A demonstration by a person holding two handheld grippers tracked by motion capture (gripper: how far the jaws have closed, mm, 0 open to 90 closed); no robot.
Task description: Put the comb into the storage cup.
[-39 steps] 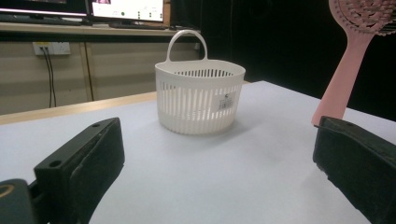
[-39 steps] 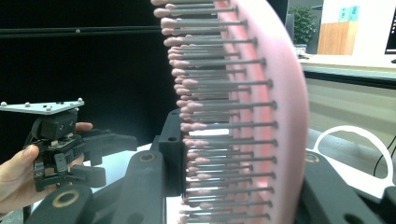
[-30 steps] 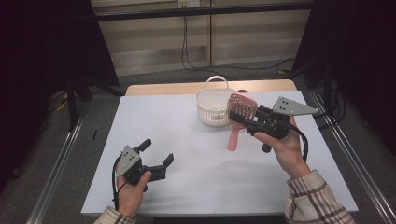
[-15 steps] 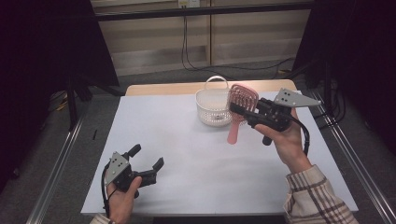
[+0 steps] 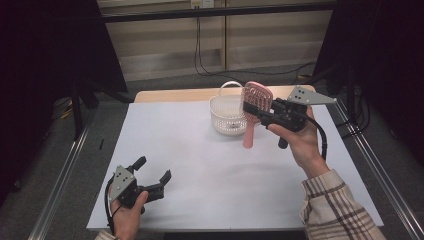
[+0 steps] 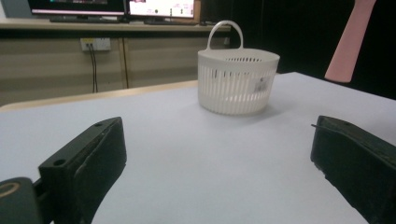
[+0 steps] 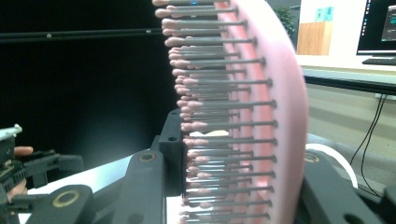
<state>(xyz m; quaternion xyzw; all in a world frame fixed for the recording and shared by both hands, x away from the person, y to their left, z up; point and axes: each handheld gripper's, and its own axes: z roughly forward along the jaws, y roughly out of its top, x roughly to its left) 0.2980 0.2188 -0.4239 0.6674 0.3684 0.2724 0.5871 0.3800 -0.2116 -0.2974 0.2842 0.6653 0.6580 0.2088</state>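
Observation:
A pink hairbrush hangs upright in the air, handle down, just right of a white slotted basket. My right gripper is shut on the brush's head. In the right gripper view the brush stands edge-on, bristles pointing left, between the two jaws of my right gripper. My left gripper rests open near the table's front left corner, holding nothing. From the left gripper view the basket stands ahead, and the brush handle hangs at the upper right.
A white sheet covers the table. The basket has a raised loop handle and looks empty. Metal rails run along both table sides. Cables and a dark frame lie beyond the far edge.
The right gripper has lifted the brush higher and carried it slightly left toward the basket. The left gripper has drawn back toward the front left edge.

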